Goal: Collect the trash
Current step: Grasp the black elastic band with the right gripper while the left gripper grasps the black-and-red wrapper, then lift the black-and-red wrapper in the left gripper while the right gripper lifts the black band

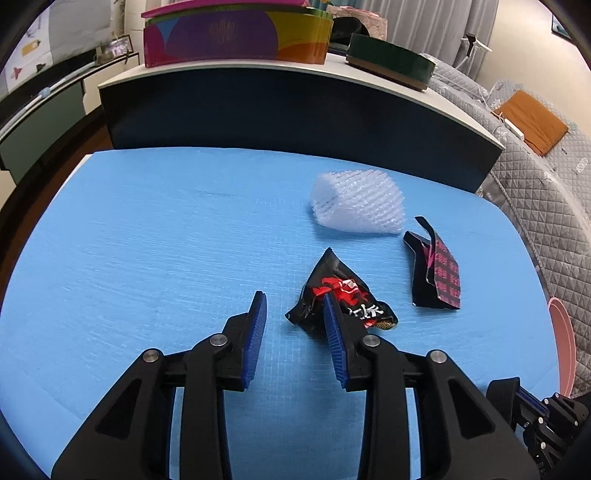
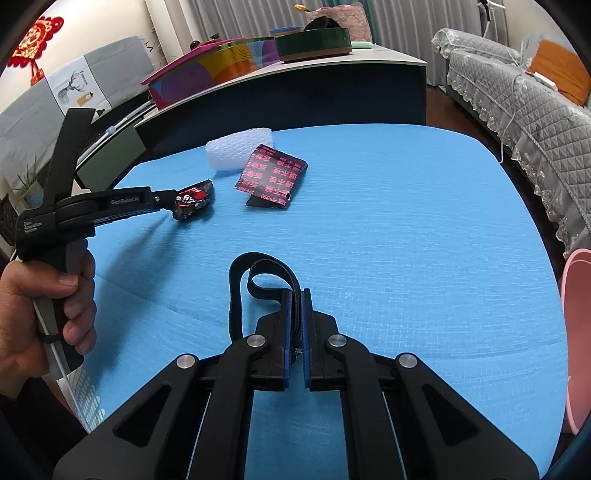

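Observation:
My left gripper (image 1: 293,304) is open and low over the blue mat (image 1: 147,258). A crumpled black and red wrapper (image 1: 341,295) lies at its right finger, not between the jaws. The right wrist view shows this gripper (image 2: 173,206) beside the same wrapper (image 2: 194,199). A black packet with pink print (image 1: 441,275) lies to the right, also in the right wrist view (image 2: 271,177). A white foam net sleeve (image 1: 356,205) lies behind them, also in the right wrist view (image 2: 238,149). My right gripper (image 2: 296,295) is shut on a black strap (image 2: 258,275) looping above the mat.
A pink bin rim (image 2: 576,332) stands off the mat's right edge, also seen in the left wrist view (image 1: 563,339). A dark cabinet (image 1: 295,107) with colourful boxes (image 1: 236,35) stands behind the mat. A grey quilted sofa (image 2: 524,110) is at the right.

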